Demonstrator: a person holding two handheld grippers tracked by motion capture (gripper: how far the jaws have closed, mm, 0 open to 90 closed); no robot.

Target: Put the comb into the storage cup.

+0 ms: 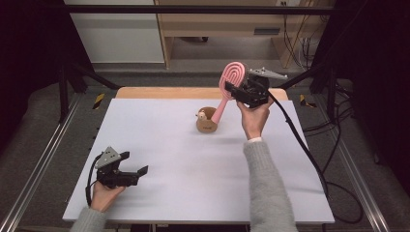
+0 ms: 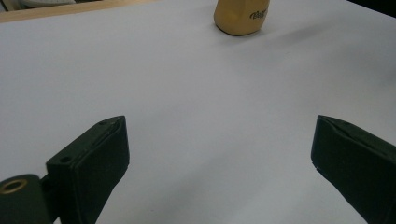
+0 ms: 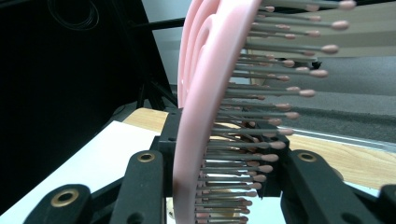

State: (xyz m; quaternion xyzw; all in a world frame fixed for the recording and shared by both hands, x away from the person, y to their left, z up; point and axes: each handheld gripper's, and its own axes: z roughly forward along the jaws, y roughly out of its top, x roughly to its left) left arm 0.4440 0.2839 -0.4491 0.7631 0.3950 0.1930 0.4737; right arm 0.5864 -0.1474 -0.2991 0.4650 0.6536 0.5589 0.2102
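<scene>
White tabletop (image 1: 193,169) lay under your hands. Your right gripper (image 1: 240,92) pinched the pink hairbrush (image 1: 229,84) by its head, handle slanting down from it into the brown cup (image 1: 207,123). I judged it light, stiff, bristles yielding. Your left gripper (image 1: 130,166) stood spread.

High view: even overhead light, white table (image 1: 193,164) bright, no glare; both side edges of frame fall to near black. Soft short shadows under the brown cup (image 1: 207,121) and along the sleeve. Slightly soft, low resolution. Left gripper view: dimmer, greyish cast; black jaws at bottom blurred, faint diffuse shadows on tabletop. Right gripper view: pink hairbrush (image 3: 210,93) very close, bristles fairly sharp, left half dark, background blurred.
</scene>
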